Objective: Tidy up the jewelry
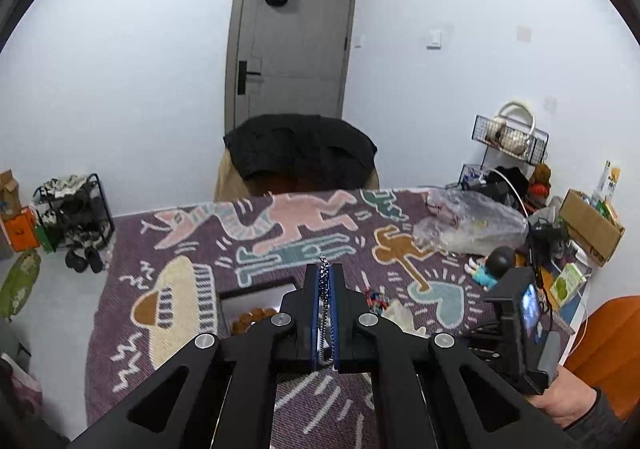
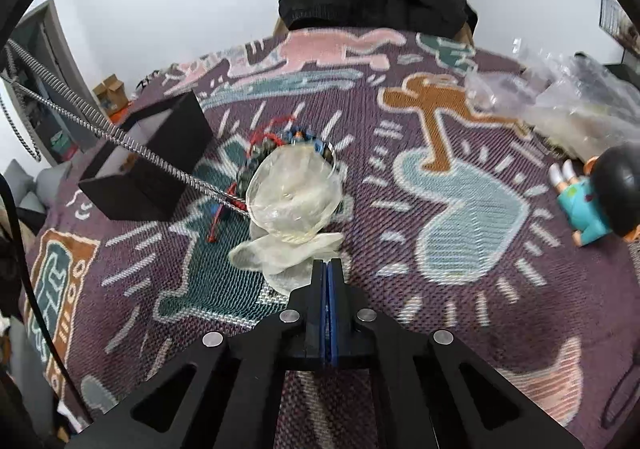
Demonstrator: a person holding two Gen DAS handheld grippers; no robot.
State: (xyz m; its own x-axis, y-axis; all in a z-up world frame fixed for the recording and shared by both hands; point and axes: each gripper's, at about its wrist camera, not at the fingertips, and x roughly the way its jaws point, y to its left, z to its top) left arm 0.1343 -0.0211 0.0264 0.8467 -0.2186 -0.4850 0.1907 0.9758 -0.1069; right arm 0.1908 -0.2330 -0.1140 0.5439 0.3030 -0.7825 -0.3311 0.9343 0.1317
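In the left wrist view my left gripper (image 1: 327, 269) is shut on a silver chain (image 1: 325, 313) that runs between its blue pads and sticks out past the tips. The right wrist view shows that chain (image 2: 120, 137) stretched taut from the upper left down into a jewelry pile (image 2: 280, 141) of red cord and blue beads. A small clear plastic bag (image 2: 292, 193) lies over that pile. My right gripper (image 2: 327, 264) is shut, with the bag's near edge running into its pads. An open black box (image 2: 148, 161) stands left of the pile, and brown beads (image 1: 252, 317) lie inside it.
A patterned purple cloth (image 2: 460, 289) covers the table. A doll (image 2: 592, 201) lies at the right, with crumpled clear plastic (image 2: 560, 97) behind it. A chair draped in black cloth (image 1: 300, 149) stands at the far edge. Boxes and clutter (image 1: 588, 225) fill the right side.
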